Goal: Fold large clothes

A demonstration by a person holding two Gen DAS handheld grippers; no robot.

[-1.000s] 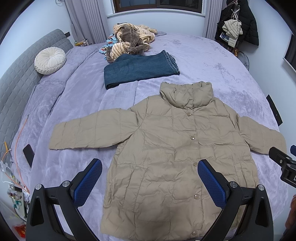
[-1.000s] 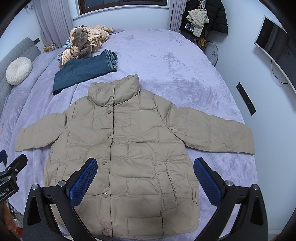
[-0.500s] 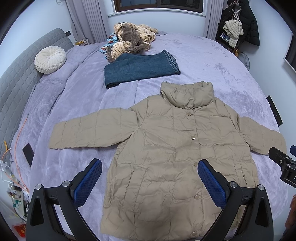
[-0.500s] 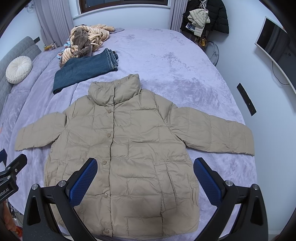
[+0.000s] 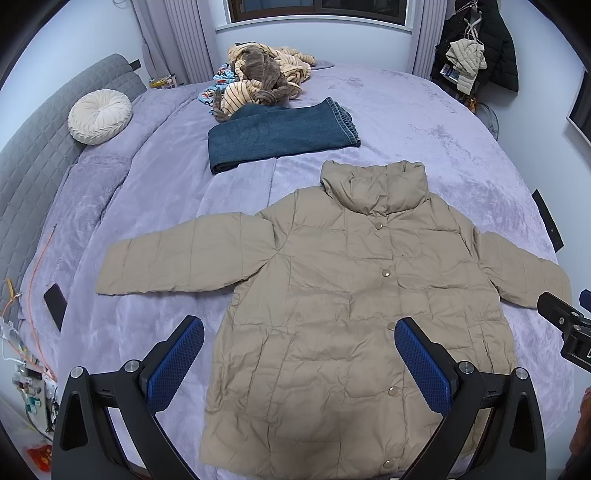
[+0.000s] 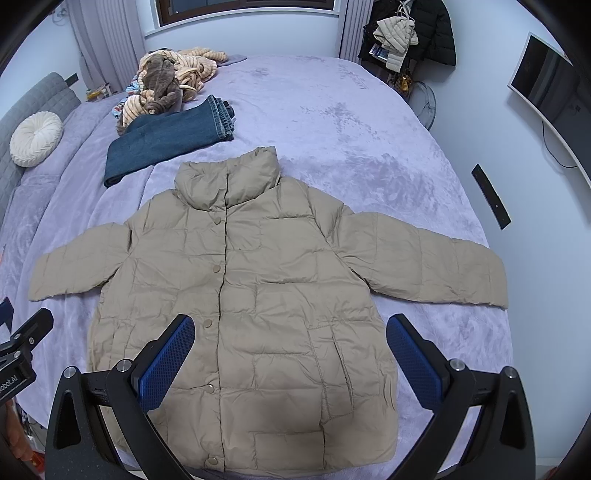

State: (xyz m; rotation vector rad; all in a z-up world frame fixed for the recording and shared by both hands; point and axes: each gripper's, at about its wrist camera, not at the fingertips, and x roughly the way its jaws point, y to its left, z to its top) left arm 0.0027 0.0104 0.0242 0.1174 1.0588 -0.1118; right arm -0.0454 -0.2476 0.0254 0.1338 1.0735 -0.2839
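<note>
Lavender bed (image 5: 424,122) carrying a beige jacket (image 5: 351,314) — spread flat, snapped shut, sleeves out, hem at the near edge; folded jeans (image 5: 280,134) lie beyond its collar. Left gripper (image 5: 299,354) and right gripper (image 6: 290,350) hover above, jaws spread, grasping nothing.

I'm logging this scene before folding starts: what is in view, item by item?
jacket: 1, beige, spread flat on near part of bed, snaps closed
jeans: 1, blue, folded, beyond the jacket
clothes pile: 1, striped tan and brown, far end of bed
cushion: 1, white, round, by headboard
bed: 1, lilac cover
hanging coats: several, black and beige, far corner
monitor: 1, dark, on wall
left gripper: open, above jacket hem
right gripper: open, above jacket hem
</note>
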